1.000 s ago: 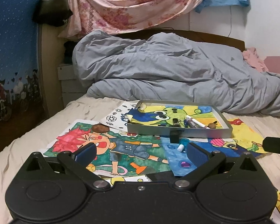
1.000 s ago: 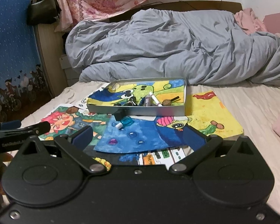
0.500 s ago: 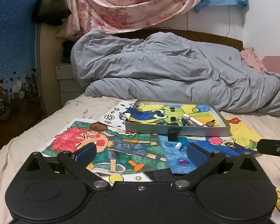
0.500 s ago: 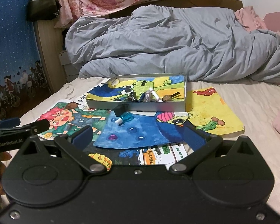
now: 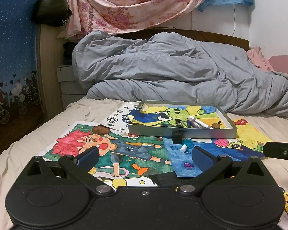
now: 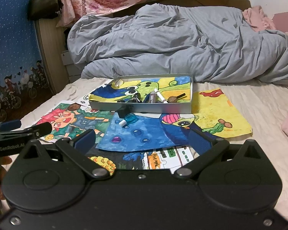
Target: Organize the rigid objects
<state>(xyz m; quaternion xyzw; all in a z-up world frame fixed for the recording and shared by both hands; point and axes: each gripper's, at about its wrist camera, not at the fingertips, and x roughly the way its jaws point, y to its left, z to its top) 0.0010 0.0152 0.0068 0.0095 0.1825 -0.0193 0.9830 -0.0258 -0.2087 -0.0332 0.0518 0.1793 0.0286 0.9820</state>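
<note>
Hovering low over the bed [image 5: 25, 153], the left gripper [image 5: 144, 158] has its blue-padded fingers [image 5: 88, 155] spread wide with nothing between them, and the right gripper [image 6: 142, 140] is just as wide and empty. Ahead of both lie overlapping coloured drawings [image 5: 124, 149]. On the blue sheet [image 6: 144, 132], a small black block [image 6: 123, 112] and a teal bottle with a white cap [image 6: 128, 119] sit just beside the grey tray [image 5: 201, 133]. Inside the tray are a marker [image 6: 159, 95], a brown nut-like piece [image 6: 172, 99] and some dark bits, perhaps clips. Another brown piece [image 5: 100, 129] rests on the red-haired drawing. A grey duvet [image 5: 172, 72] is heaped beyond.
</note>
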